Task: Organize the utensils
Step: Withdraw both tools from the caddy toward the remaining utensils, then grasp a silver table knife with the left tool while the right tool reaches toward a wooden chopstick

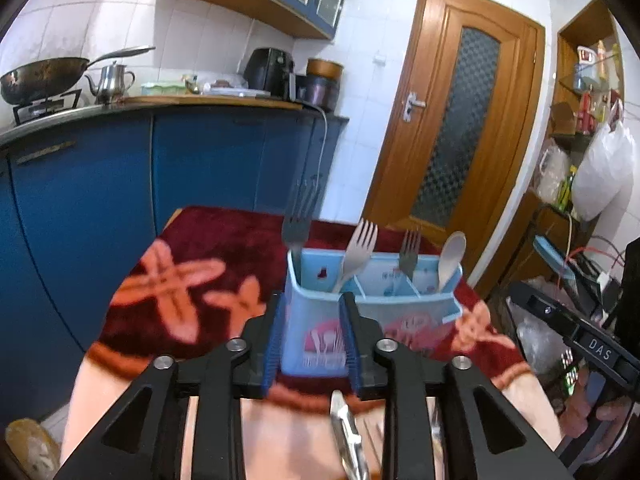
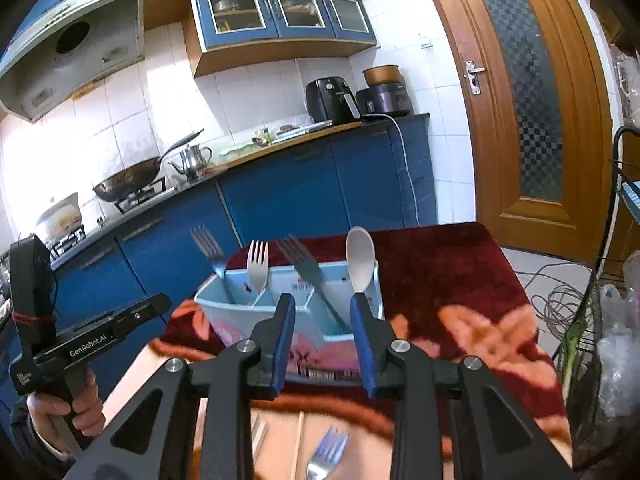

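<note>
Utensils are split between two places: some already stand in the pale blue caddy (image 1: 372,292) at the middle of both views, and others lie flat on the counter (image 2: 460,280) at the bottom edge. In the caddy the left wrist view shows a dark fork (image 1: 298,228) at its left end, a pale fork (image 1: 360,248), another dark fork (image 1: 410,248) and a pale spoon (image 1: 452,256) at its right end, each upright or leaning in a compartment.

Left gripper (image 1: 312,336) sits low in the middle of its frame with its jaws partly spread. They frame the near left end of the caddy, but whether the pads touch it I cannot tell, and nothing looks pinched. Right gripper (image 2: 324,340) is likewise partly spread and empty, lined up with the caddy's right half.

My read is that a placing step is done and the next pick-up is due. Loose pieces remain: a metal utensil (image 1: 348,432) at the bottom of the left wrist view, and a blue-tinted fork (image 2: 328,452) beside a thin pale stick (image 2: 298,440) at the bottom of the right wrist view. The next move calls for tipping a gripper down toward one, closing across its handle, then lifting it into a free compartment.
</note>
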### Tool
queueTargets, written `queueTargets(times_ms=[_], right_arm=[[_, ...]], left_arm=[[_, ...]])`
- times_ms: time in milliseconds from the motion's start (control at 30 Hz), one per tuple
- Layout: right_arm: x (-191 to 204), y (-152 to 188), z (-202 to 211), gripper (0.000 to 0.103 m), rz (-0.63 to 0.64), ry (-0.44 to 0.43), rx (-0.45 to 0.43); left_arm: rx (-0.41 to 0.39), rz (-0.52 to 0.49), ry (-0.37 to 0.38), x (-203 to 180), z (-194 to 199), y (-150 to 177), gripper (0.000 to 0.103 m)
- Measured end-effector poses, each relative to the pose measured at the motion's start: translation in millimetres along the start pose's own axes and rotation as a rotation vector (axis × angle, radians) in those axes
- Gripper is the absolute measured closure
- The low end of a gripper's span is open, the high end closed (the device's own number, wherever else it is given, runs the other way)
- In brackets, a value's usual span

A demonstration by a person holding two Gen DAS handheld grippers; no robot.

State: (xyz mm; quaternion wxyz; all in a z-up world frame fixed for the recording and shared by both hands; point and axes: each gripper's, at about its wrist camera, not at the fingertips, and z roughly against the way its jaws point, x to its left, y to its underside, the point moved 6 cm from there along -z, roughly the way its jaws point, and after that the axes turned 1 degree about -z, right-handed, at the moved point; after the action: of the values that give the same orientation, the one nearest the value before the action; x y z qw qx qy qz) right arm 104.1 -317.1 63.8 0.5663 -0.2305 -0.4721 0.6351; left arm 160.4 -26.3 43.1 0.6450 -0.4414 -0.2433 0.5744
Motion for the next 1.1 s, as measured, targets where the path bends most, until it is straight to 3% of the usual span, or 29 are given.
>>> queueTargets(times_ms=[467,1100], right_arm=[[-17,70,11,0.063,-0.068,0.065,0.232],[-43,110,8,0.052,-0.076,0.141,0.365]], left_arm=[[0.202,-0.007,0.002,-10,14,61,0.065],[0.415,0.016,0.054,-21,-10,115,0.060]])
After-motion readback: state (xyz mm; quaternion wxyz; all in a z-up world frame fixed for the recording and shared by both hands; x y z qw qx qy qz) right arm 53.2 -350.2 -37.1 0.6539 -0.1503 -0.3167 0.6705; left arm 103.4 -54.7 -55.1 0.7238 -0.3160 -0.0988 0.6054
